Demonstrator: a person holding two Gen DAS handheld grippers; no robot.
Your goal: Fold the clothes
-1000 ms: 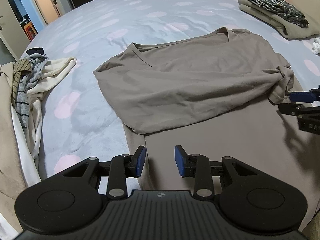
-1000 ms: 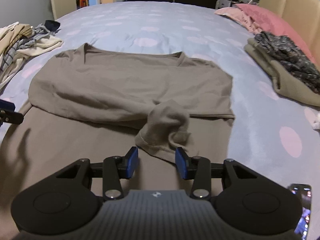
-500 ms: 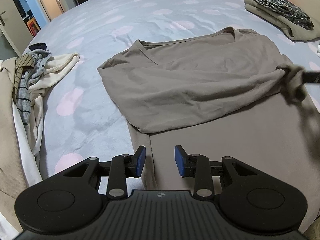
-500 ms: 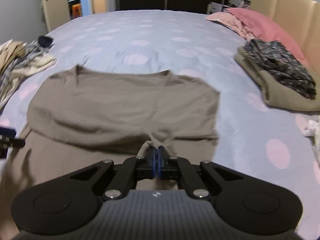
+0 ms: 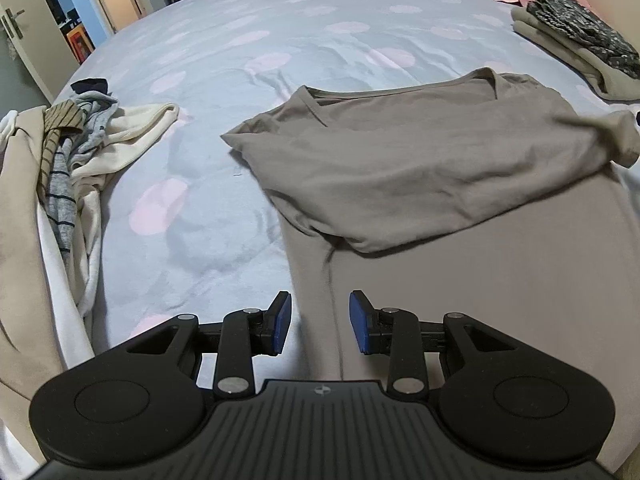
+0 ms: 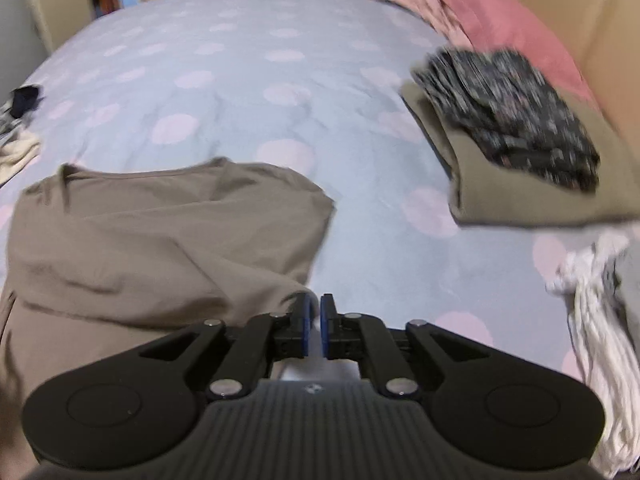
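Observation:
A taupe V-neck shirt lies on the bed, its upper part folded down over its lower part. My left gripper is open and empty above the shirt's near left edge. My right gripper is shut on the shirt's sleeve at the shirt's right side. That sleeve shows stretched out to the right in the left wrist view.
The bed cover is light blue with pink dots. A heap of unfolded clothes lies at the left. A folded stack with a dark patterned top lies at the right, with pink pillows behind and white cloth nearby.
My right gripper closed on the bunched sleeve and pulled it out to the right, so the sleeve is no longer crumpled on the shirt. My left gripper stayed open and shifted slightly.

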